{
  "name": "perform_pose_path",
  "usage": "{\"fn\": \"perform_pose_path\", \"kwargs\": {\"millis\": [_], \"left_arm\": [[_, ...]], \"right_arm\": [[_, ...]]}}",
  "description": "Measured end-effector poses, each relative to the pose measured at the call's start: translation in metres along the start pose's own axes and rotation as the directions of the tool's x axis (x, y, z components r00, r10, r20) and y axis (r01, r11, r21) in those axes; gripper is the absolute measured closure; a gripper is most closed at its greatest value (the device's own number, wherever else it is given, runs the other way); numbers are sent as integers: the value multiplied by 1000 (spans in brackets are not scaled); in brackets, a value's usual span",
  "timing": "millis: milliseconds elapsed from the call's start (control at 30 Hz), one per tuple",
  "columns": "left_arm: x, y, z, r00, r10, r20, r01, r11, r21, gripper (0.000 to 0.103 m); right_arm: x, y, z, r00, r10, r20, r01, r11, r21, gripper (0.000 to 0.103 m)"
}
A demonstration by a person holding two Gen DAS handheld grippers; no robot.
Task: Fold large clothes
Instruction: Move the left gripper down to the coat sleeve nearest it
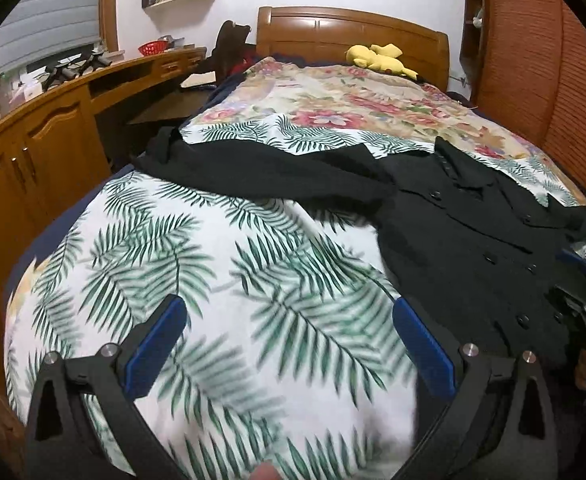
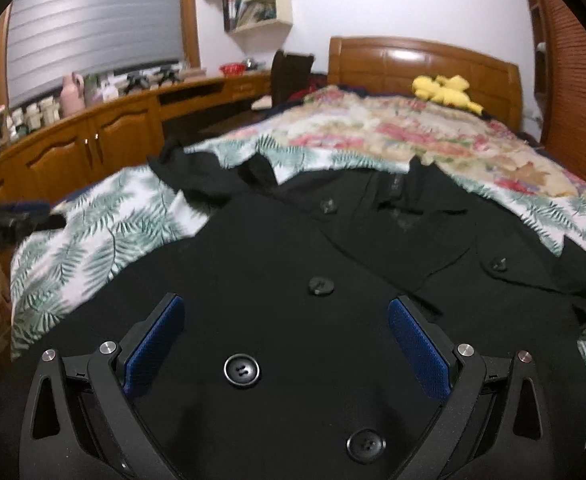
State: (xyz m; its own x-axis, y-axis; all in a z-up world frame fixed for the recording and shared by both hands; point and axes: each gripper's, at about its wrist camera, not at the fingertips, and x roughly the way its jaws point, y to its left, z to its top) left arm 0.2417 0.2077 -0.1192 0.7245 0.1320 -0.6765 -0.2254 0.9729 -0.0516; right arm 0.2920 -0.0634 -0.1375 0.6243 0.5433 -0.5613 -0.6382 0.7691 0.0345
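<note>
Black buttoned wool coat [image 2: 333, 280] lies spread unfolded on palm-leaf bedsheet [image 1: 213, 260], left gripper [image 1: 289, 320] and right gripper [image 2: 285, 320] both released, folding not begun.

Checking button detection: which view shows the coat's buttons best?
Right wrist: the coat fills the frame and a button sits large between the open jaws. Left wrist shows the coat off right, buttons tiny.

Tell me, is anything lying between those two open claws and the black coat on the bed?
Nothing visible. The right gripper hangs open directly over the black coat; the left gripper, also open, faces bare leaf-print bedspread beside it.
</note>
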Motion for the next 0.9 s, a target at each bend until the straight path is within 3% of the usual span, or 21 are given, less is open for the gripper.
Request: {"fn": "perform_pose_path", "kwargs": {"millis": [100,267,400,533,733,900], "left_arm": [[24,13,12,999,-30,-28,29,999,-30,0],[72,34,35,998,8,-55,-10,999,-38,0],[105,54,53,998,-4,-57,0,997,-77,3],[130,70,70,998,-28,-54,21,991,-131,13],[167,94,91,994,-81,-72,59,960,-275,34],[190,101,101,990,-100,-95,63,939,-338,41]], "right_arm": [[2,-4,-1,1000,5,-6,-5,1000,10,0],[6,-5,-1,1000,0,-19,1,1000,22,0],[10,-6,-4,999,-4,-33,5,1000,27,0],[14,-8,-6,999,-2,-46,4,999,37,0],[15,-9,-9,999,-17,-41,19,999,36,0],[17,-5,-10,999,-24,-47,25,999,23,0]]}}
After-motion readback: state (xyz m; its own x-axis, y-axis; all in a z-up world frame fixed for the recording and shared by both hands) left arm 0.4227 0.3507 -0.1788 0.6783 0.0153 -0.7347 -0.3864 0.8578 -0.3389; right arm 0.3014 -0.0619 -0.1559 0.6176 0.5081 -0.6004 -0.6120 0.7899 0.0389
